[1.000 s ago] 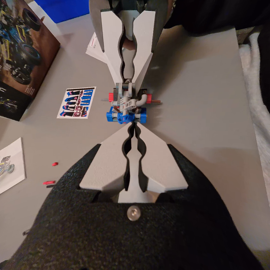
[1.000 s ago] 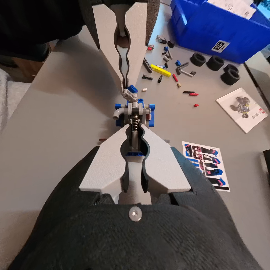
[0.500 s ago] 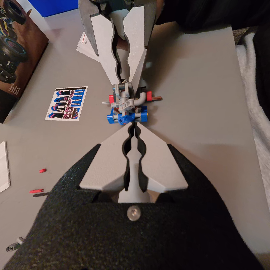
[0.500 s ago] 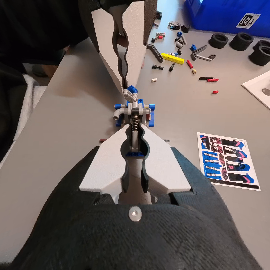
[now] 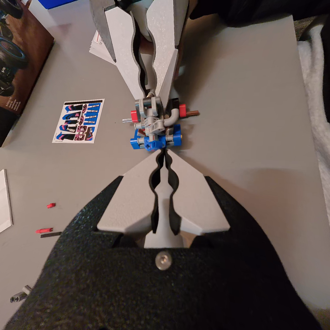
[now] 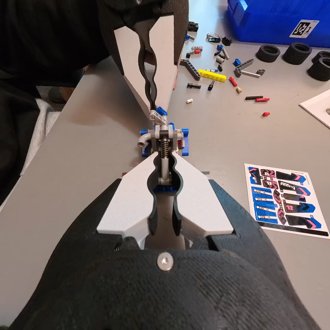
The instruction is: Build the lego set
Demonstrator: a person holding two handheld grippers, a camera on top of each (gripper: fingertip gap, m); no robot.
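Observation:
A small lego assembly (image 5: 155, 125) of blue, grey and red parts with a spring shock absorber (image 6: 164, 144) sits low over the grey table (image 5: 241, 125), between both grippers. My left gripper (image 5: 163, 151) is shut on the blue connector (image 5: 152, 145) at the assembly's near end; it also shows in the right wrist view (image 6: 155, 109), coming from the top. My right gripper (image 6: 164, 155) is shut around the shock absorber's grey shaft; it enters the left wrist view (image 5: 153, 94) from the top.
A sticker sheet (image 6: 284, 200) lies right of my right gripper. Loose parts, a yellow beam (image 6: 212, 75), black tyres (image 6: 296, 53) and a blue bin (image 6: 278, 19) lie beyond. The set's box (image 5: 17, 59), red pins (image 5: 50, 205) and a booklet (image 5: 5, 200) lie left. About 4 cm separates my left fingertips from my right. It is some 15 cm from my left tips to the yellow beam (image 6: 212, 75).
Both grippers kept their hold on the assembly. Both views swung a little: the box and sticker sheet slid left in the left view, the bin and tyres slid right in the right view.

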